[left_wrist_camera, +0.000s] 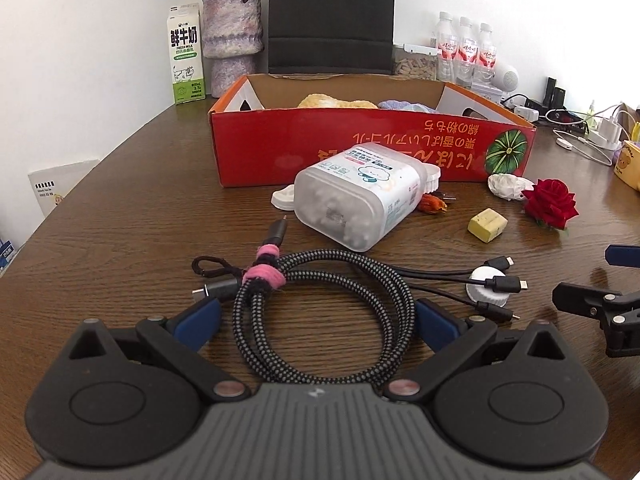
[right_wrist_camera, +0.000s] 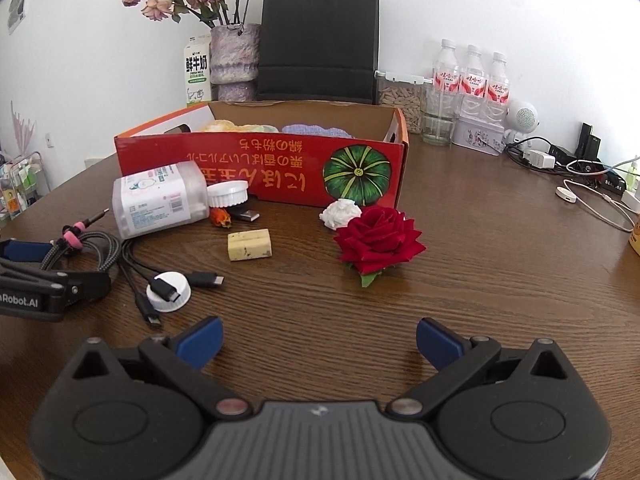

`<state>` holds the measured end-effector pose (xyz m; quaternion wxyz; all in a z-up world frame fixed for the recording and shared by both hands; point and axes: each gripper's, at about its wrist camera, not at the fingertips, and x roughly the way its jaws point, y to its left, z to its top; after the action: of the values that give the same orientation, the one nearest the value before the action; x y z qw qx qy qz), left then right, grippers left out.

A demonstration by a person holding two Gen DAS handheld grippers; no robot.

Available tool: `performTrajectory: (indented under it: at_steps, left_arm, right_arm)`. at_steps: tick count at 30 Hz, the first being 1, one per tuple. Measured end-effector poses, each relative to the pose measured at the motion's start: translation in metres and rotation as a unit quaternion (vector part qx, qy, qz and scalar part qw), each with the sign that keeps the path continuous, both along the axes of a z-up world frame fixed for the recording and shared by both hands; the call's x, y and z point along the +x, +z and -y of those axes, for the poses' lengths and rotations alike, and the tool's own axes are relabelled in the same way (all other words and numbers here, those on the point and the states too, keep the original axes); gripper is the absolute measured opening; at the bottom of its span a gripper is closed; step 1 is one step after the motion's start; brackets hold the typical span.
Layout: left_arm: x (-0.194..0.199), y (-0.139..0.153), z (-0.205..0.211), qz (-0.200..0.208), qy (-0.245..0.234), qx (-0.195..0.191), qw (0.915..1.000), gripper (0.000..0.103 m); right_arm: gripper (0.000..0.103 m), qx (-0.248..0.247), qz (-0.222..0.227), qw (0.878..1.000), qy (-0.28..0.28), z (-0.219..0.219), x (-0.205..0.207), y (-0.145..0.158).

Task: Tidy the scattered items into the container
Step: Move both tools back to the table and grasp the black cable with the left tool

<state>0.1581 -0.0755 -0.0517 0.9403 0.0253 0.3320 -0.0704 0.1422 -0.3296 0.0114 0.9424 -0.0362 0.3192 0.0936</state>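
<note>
Braided cable (left_wrist_camera: 320, 312) lies coiled between the left gripper's (left_wrist_camera: 318, 324) released jaws, ready for clasping; right gripper (right_wrist_camera: 319, 344), jaws also released, faces the rose (right_wrist_camera: 378, 240) at 12 o'clock

Black gripper (right_wrist_camera: 318, 338), blue fingertips (right_wrist_camera: 200, 340).

Dark wood table (right_wrist_camera: 460, 280); white wall (right_wrist_camera: 480, 8); bright daylight
</note>
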Motion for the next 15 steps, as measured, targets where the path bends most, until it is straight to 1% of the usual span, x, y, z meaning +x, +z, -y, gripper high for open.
performTrajectory:
  at_steps: [2, 5, 8, 15]
  left_arm:
    - [0.0005, -0.0001, 0.0, 0.0, -0.001, 0.0, 1.0, 0.103]
    - [-0.0012, 0.0015, -0.0009, 0.007, -0.002, 0.002, 1.0, 0.092]
    - [-0.0015, 0.0025, -0.0011, 0.005, -0.004, 0.001, 1.0, 0.091]
    - [-0.006, 0.0045, -0.0075, 0.012, 0.005, -0.017, 0.9998, 0.089]
  right_arm:
    - [0.103, 0.004, -0.004, 1.0, 0.0, 0.0013, 0.0011, -0.0007]
    - [0.103, 0.016, -0.011, 1.0, -0.003, 0.005, 0.0027, -0.0013]
    - [0.103, 0.02, -0.011, 1.0, -0.005, 0.0064, 0.0031, -0.0018]
    - [0.103, 0.019, -0.011, 1.0, -0.005, 0.006, 0.0033, -0.002]
